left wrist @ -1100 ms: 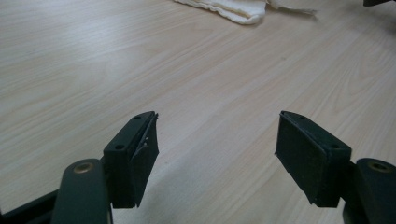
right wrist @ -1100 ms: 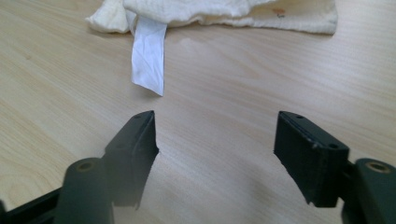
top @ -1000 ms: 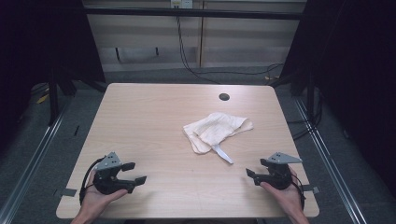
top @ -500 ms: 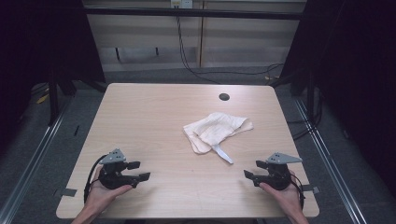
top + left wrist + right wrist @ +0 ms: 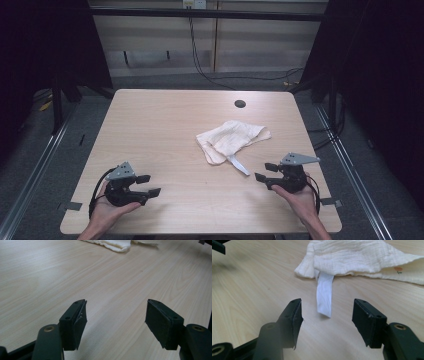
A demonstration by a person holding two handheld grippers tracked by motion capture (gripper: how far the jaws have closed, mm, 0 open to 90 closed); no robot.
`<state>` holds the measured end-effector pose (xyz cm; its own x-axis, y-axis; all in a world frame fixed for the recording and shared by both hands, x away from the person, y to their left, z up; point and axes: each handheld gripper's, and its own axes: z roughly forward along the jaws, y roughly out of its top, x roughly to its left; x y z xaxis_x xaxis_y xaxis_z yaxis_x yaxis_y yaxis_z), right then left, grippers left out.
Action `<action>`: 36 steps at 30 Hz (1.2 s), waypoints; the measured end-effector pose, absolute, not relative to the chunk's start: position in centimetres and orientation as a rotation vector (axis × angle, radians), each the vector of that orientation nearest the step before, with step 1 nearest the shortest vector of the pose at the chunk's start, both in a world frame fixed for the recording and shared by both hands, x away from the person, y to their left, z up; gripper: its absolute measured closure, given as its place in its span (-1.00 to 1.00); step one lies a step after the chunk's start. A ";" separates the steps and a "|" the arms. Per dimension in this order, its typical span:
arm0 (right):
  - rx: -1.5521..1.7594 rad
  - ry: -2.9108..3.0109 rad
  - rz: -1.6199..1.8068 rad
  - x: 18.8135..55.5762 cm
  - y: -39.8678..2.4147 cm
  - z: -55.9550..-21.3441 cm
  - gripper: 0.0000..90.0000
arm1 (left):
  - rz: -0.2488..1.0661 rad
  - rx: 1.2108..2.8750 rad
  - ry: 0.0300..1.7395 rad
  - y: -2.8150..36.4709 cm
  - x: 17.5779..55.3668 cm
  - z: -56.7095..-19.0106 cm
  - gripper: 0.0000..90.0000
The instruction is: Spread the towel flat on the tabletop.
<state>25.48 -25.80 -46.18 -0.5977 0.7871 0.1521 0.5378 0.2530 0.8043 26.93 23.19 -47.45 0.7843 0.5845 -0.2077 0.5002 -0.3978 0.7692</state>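
A cream crumpled cloth (image 5: 232, 140) lies right of the table's middle, with a white strap (image 5: 239, 165) trailing from it toward the near edge. My right gripper (image 5: 262, 171) hovers just right of the strap's end. In the right gripper view the strap (image 5: 324, 295) points into the gap of the right gripper (image 5: 325, 320), whose jaws stand apart with nothing between the pads; they have just been closing a little. My left gripper (image 5: 150, 184) rests at the near left, open and empty (image 5: 115, 320), having narrowed slightly. The cloth (image 5: 117, 245) lies far ahead of it.
The light wooden table (image 5: 165, 120) has a dark round cable hole (image 5: 240, 104) near its far edge. Metal rails run along both sides on the floor. In the right gripper view, the left gripper's jaw tip (image 5: 218, 246) shows at the top left corner.
The right hand has lifted and moved a little away from the near edge, toward the strap. The left hand has stayed where it was.
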 end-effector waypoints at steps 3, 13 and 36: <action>1.210 2.269 1.267 26.8 -25.2 -46.0 -0.09 | 0.123 2.084 0.810 23.0 26.8 -47.6 -0.30; 1.192 2.289 1.281 30.3 -24.1 -45.2 0.01 | 0.140 2.073 0.809 23.1 26.8 -47.4 -0.33; 1.109 2.410 1.168 37.0 -21.6 -45.3 0.08 | 0.153 2.059 0.748 22.8 26.0 -46.8 -0.34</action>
